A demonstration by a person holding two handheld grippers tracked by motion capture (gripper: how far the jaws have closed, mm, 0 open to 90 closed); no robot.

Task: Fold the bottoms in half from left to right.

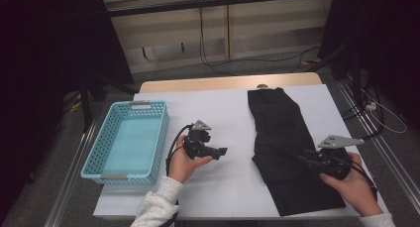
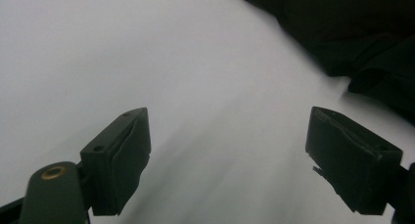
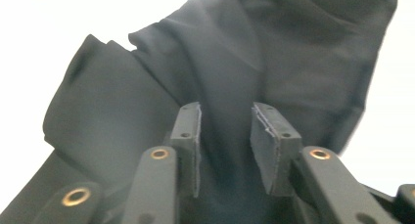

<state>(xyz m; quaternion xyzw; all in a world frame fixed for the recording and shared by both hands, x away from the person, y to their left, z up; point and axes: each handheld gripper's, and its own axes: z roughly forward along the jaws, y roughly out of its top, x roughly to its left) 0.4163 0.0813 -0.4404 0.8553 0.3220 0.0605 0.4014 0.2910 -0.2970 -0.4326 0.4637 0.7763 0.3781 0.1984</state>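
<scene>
One white table surface (image 1: 218, 182) carries everything we record here; it reads as smooth and matte, rectangular, with a pale wood edge along its far side.

Next in size is the black garment (image 1: 282, 138), a soft, dull fabric lying flat as a long strip on the right half of the table, narrower at the far end and wider near the person, with folds and overlapping layers towards the near end. We see the same creased cloth (image 3: 235, 62) close up in the right gripper view.

We note the light blue plastic basket (image 1: 163, 133) at the left edge of the table, rectangular, with perforated lattice walls and a grey handle at each short end (its floor is bare and holds nothing).

We find the left gripper (image 1: 220, 151) held just above the white surface between basket and garment, well apart from both. In the left gripper view its jaws stand wide apart with only table between them, and the cloth (image 2: 352, 33) lies off to the upper right.

We find the right gripper (image 1: 303, 157) over the near part of the garment. Its jaws stand partly apart, a clear gap between the pads; cloth lies beneath the gap, and the pads do not press on it.
</scene>
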